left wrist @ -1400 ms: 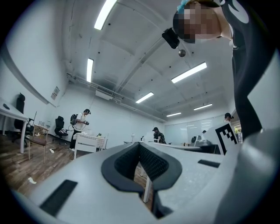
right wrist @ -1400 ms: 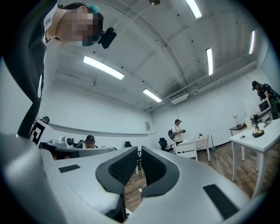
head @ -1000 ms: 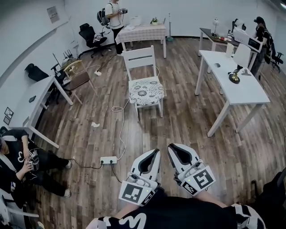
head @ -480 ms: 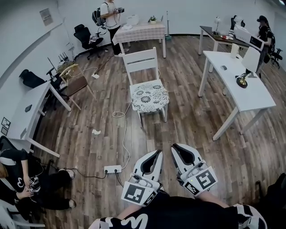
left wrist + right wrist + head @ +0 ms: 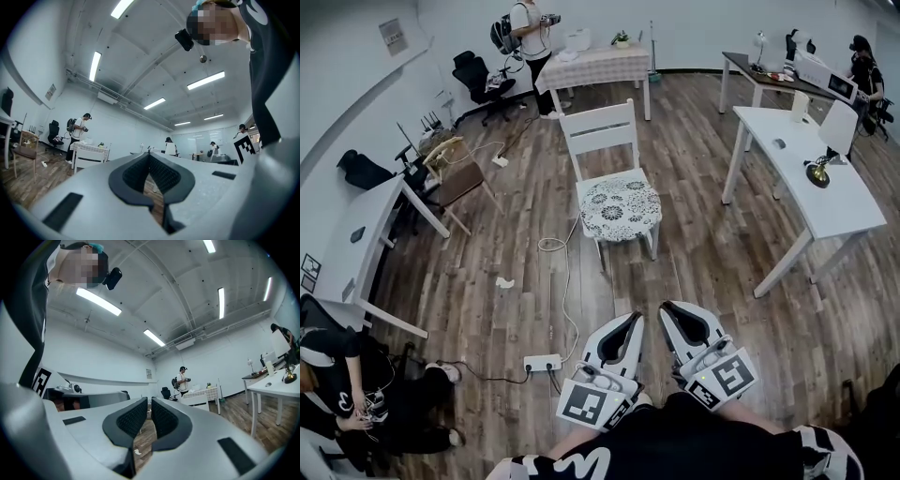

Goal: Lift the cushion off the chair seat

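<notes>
- Closing in: since a second ago the white chair has slid lower in the head view and looks larger, and the power strip has dropped towards the bottom edge. I read this as the approach, not the lift.
- The patterned cushion lies flat on the chair seat at centre frame, untouched, its round edge covering the seat almost fully.
- Both grippers sit side by side at lower centre, well apart from the chair. The left gripper has its jaws together at the tips, with nothing between them. The right gripper shows only a sliver of floor between its pads and is likewise closed and empty.
- Both pairs of jaws will have to part before either can take the cushion's edge.
- Neither gripper view shows the cushion, because the gripper bodies fill the lower frame and ceiling lights fill the rest.
- My forearms are cut off at the bottom edge, and the chair's rear legs are hidden under the seat.
</notes>
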Motion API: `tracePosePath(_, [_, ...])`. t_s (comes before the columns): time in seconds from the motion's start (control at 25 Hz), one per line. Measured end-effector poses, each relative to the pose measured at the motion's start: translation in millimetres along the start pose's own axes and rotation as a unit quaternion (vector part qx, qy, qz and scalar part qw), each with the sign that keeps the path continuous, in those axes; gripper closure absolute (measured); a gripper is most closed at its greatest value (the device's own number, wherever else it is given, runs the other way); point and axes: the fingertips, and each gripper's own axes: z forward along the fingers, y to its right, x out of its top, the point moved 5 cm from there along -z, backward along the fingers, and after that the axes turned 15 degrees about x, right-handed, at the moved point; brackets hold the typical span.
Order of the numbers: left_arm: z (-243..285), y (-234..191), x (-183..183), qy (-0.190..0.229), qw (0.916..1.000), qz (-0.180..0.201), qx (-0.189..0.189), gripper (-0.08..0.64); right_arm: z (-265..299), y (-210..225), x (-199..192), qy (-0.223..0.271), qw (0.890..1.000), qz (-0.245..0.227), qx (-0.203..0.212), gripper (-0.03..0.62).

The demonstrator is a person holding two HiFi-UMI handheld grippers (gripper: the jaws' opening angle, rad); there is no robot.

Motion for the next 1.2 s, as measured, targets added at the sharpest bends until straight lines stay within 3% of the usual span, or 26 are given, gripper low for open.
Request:
tracePosePath(0.24, [6,-12,1,-0.016,0.9998,0.010,0.006,0.560,13,8,1,-0.002,1.000,0.016,0.004,0.554])
tracePosePath(0.4, [5,-21,7,0.003,0.9997,-0.013,0.019,0.560,25,4,-1,0.000,1.000,0.018,0.016,0.554])
tracePosePath(0.68, [3,-25,-5,-0.011,0.9997,-0.017,0.015,0.561,26,-1,-16,-0.013,0.999,0.037,0.029,0.554])
tracePosePath(0.88, [15,-33,-14,-0.029,0.9995,-0.001,0.015,0.561,30,14,-18,-0.014,0.999,0.038,0.023,0.554])
tracePosePath(1.2, [67,-59,-18,-0.026,0.9992,0.004,0.031,0.560,68,61,-27,-0.021,0.998,0.037,0.047,0.554])
